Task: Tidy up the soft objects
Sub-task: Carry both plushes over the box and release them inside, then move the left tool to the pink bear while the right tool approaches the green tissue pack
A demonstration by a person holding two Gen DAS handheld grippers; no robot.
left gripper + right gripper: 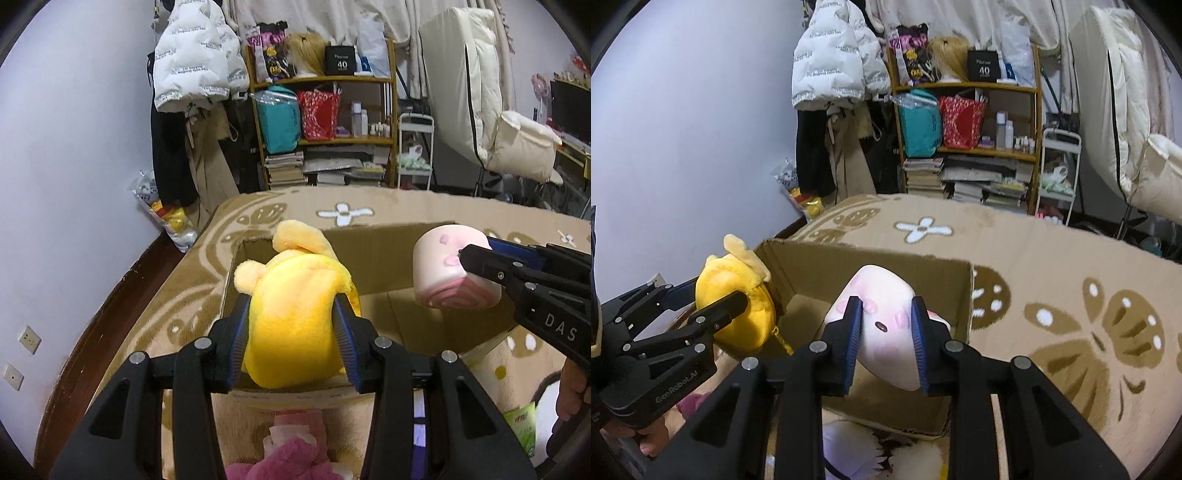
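The left gripper (291, 332) pinches a yellow plush toy (295, 314), its blue-padded jaws pressed into the toy's sides so the fuzzy fabric bulges between them; the toy is bright yellow fading to pale orange, with rounded paler lobes at its far end, and it hangs above the near left corner of an open cardboard box (373, 254). The right gripper (886, 328) squeezes a pale pink squishy toy (882, 314), smooth and cream-white with soft pink blotches, a small dark oval mark and a pink swirl on one end; it is held over the box's open top, well apart from the yellow toy. The box sits on a tan blanket (1052, 280) patterned with brown butterflies and white flowers. A pink plush (291, 454) lies on the blanket just in front of the box. "DAS" is printed on the right gripper's body, and "GenRobot.AI" on the left one. On the wooden shelf (325, 79) behind, a black box (340, 61) shows "40". A white puffer jacket (195, 55) carries repeated bands of print too small to read.
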